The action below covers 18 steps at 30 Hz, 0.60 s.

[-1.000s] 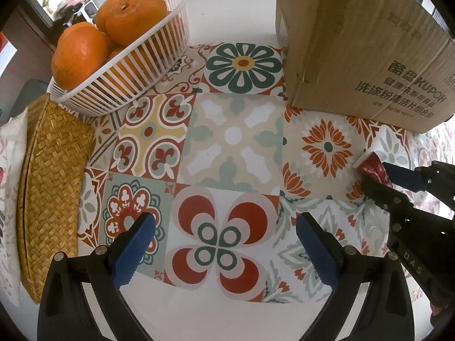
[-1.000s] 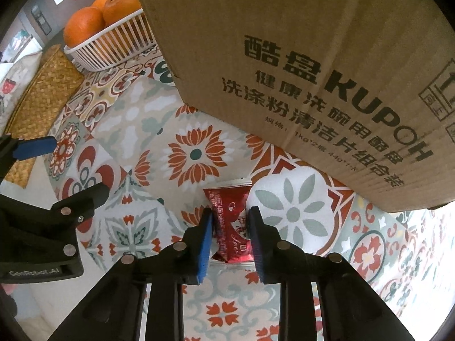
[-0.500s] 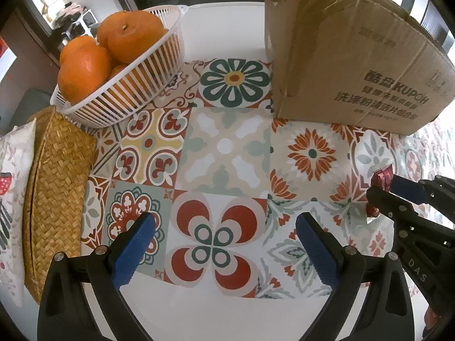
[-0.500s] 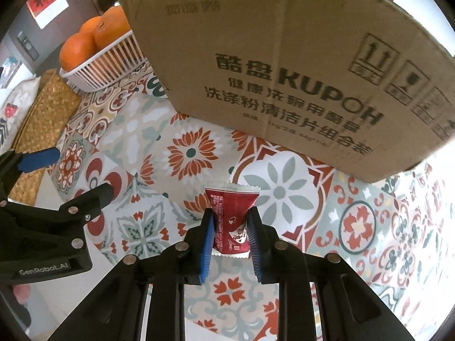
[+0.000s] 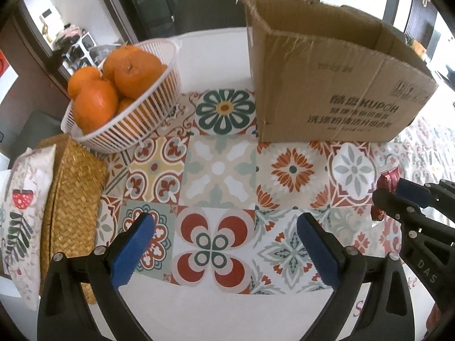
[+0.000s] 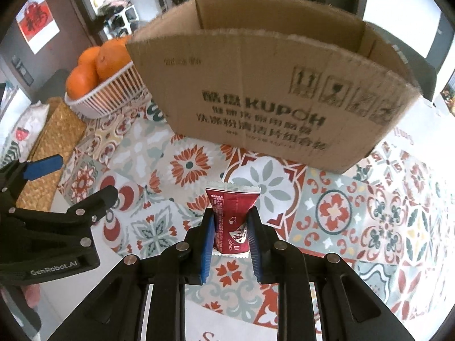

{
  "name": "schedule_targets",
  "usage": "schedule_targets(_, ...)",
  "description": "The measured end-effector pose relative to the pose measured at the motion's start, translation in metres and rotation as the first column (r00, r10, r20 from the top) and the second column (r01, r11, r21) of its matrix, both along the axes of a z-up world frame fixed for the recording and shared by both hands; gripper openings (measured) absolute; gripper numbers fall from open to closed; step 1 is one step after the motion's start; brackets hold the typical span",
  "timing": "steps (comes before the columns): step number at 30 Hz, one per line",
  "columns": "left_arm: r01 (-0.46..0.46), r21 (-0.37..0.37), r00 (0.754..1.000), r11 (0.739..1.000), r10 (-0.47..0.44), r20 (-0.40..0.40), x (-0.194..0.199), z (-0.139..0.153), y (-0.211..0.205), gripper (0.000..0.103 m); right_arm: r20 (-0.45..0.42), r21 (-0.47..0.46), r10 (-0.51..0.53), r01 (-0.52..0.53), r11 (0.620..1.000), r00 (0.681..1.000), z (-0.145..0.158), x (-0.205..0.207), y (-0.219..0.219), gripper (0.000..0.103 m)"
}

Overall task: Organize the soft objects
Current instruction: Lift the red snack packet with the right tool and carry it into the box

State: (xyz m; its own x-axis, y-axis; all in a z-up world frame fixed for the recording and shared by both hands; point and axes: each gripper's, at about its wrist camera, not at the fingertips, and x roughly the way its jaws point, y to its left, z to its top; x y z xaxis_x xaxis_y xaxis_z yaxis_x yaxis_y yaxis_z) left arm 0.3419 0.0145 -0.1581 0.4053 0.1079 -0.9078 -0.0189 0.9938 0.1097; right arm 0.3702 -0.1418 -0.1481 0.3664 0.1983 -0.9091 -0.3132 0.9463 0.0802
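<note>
My right gripper (image 6: 231,221) is shut on a small red snack packet (image 6: 231,213), held upright above the patterned tablecloth (image 6: 187,167). In the left wrist view that packet (image 5: 387,180) shows at the far right between the right gripper's blue pads. An open cardboard box (image 6: 273,99) with printed lettering stands just beyond the packet; in the left wrist view the box (image 5: 327,85) sits at the back right. My left gripper (image 5: 224,244) hangs open over the tablecloth with nothing between its fingers, and appears at the left edge of the right wrist view (image 6: 68,176).
A white slatted basket (image 5: 133,125) of oranges (image 5: 96,105) stands at the back left. A woven straw mat (image 5: 71,199) and a printed fabric pouch (image 5: 22,204) lie along the left side. The bare white table edge (image 5: 227,312) runs at the front.
Both grippers have risen and tilted back, so the box's open top now shows. The right gripper lifted the red packet off the tablecloth. The left gripper stayed open.
</note>
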Motion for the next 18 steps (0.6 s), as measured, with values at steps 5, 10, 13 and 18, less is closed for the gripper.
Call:
schedule_targets(5,0.018,-0.006,0.998,1.0,-0.017,0.057,-0.002,0.021,-0.004,0.103,0.047,0.018,-0.035,0.034,0.999,0.998,0.02,-0.006,-0.007,0.024)
schedule_targets(10,0.037,-0.015,0.994,0.999,-0.035,0.108,-0.002,0.041,-0.006,0.103,0.098,0.04,-0.063,0.06,0.997,0.993,0.043,-0.009,-0.007,0.024)
schedule_targets(13,0.044,-0.019,0.989,0.999,-0.041,0.139,-0.002,0.055,-0.007,0.103,0.122,0.06,-0.081,0.074,0.995,0.989,0.056,-0.01,-0.011,0.024)
schedule_targets(18,0.062,-0.029,0.98,0.998,-0.055,0.193,-0.001,0.078,-0.008,0.103,0.17,0.085,-0.103,0.09,0.992,0.98,0.079,-0.011,-0.014,0.024)
